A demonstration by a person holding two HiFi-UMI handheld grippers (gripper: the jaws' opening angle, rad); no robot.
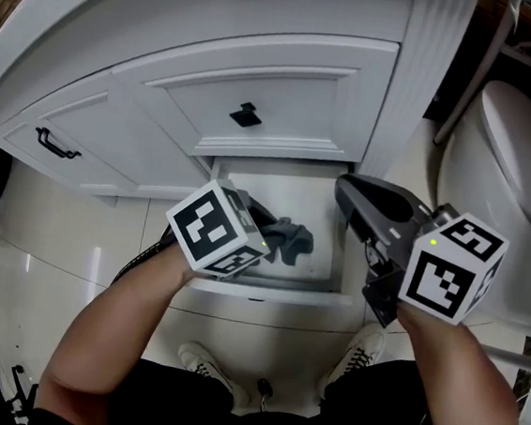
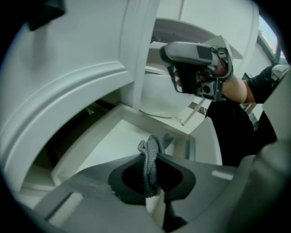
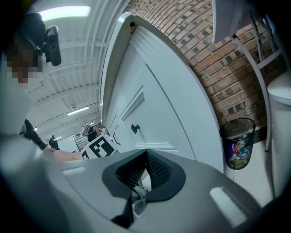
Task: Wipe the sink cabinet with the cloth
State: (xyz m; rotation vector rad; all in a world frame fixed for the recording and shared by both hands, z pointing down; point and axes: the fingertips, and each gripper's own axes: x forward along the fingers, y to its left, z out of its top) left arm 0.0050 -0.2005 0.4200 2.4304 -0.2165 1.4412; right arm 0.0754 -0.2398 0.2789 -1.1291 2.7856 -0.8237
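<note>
Left tongs clamp cloth above open cabinet drawer.

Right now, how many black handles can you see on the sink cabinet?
2: a knob on the middle panel, and a bar pull on the left panel. The open bottom drawer may hide another.

There are two grey plastic tongs, the left tongs and the right tongs. One grey knitted cloth sits in the left tongs. Ahead of both is one white panelled sink cabinet with two black handles, a knob and a bar pull. One white toilet stands beside the right tongs.
</note>
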